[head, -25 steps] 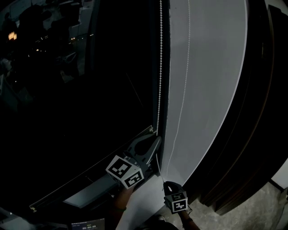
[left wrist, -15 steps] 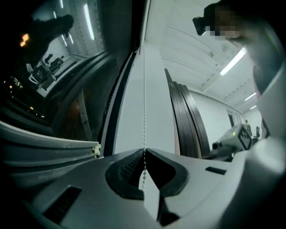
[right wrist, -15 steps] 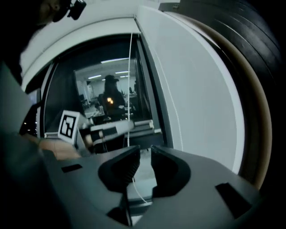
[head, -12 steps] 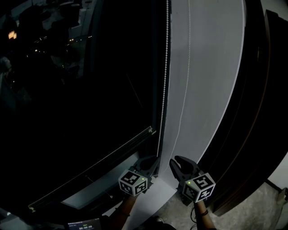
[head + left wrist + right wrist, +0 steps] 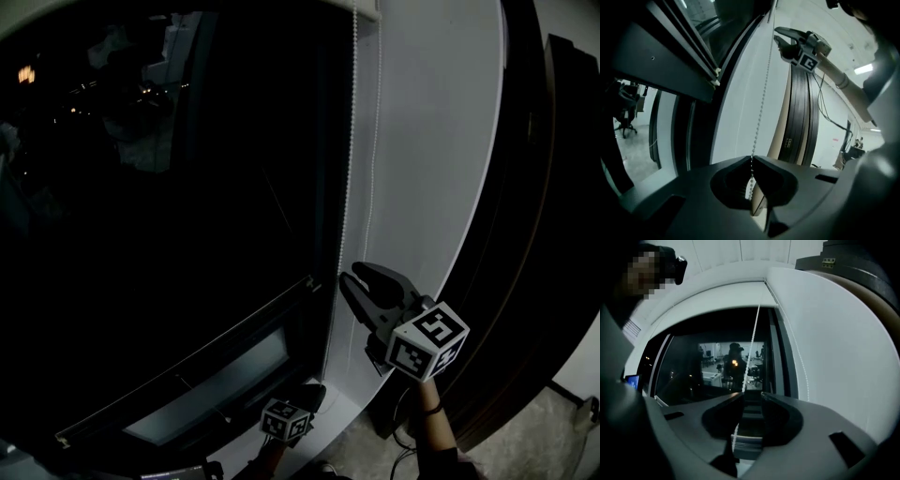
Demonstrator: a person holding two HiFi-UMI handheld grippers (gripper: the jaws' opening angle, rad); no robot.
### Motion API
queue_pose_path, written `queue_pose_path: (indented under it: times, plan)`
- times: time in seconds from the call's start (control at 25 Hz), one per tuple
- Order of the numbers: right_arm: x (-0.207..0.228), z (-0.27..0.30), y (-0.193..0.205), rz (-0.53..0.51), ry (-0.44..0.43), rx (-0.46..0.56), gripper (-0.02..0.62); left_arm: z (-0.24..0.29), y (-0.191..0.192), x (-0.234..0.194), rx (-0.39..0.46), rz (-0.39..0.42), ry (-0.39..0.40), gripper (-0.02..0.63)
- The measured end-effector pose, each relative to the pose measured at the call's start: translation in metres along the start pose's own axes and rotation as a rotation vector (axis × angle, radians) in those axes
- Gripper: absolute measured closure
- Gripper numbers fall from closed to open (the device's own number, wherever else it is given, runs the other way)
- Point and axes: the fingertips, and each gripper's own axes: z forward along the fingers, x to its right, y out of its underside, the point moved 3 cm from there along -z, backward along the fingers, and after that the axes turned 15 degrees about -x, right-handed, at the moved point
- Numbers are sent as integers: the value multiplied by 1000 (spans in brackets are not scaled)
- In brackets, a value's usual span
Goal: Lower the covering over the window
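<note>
A white bead chain (image 5: pixel 351 141) hangs in a loop down the right side of the dark window (image 5: pixel 169 187), its second strand lying on the pale wall (image 5: pixel 422 141). Low down, my left gripper (image 5: pixel 315 392) is shut on the chain (image 5: pixel 759 108), which is pinched at the jaw tips (image 5: pixel 751 159). Higher up the chain, the jaws of my right gripper (image 5: pixel 373 277) are opening. The chain (image 5: pixel 752 345) runs down through their gap (image 5: pixel 752 397) close to the left jaw, and no pad presses on it. A pale curved band (image 5: pixel 717 296) spans the window's top.
A dark frame bar (image 5: pixel 187 370) crosses the window's lower part. Dark curved panels (image 5: pixel 544 234) stand to the right of the pale wall. Cables (image 5: pixel 820 93) hang by the panels. The glass reflects a lit room with a person (image 5: pixel 733 364).
My right gripper has let go, opened, and risen from beside the left gripper to higher up the chain. My left gripper has sunk lower, still shut on the chain.
</note>
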Motion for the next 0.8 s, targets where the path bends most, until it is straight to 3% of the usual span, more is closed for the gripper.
queue_pose_path:
  times: [0.28,0.64,0.68,0.72,0.8]
  plan:
    - [-13,3,-53,16,-147,109,499,-2,-2,-5,-1,-15,-20,597]
    - [4,19,-73,-6,-96,111,500,2,-5,-5,16,-19,-20,597]
    - [5,19,-73,-6,-94,114,507,3,-5,-4,16,-15,-20,597]
    - [5,19,-72,-6,-92,115,566,4,-5,-4,16,-12,-21,595]
    - [6,17,-72,5,-92,123,571,4,-5,-4,17,-11,-20,597]
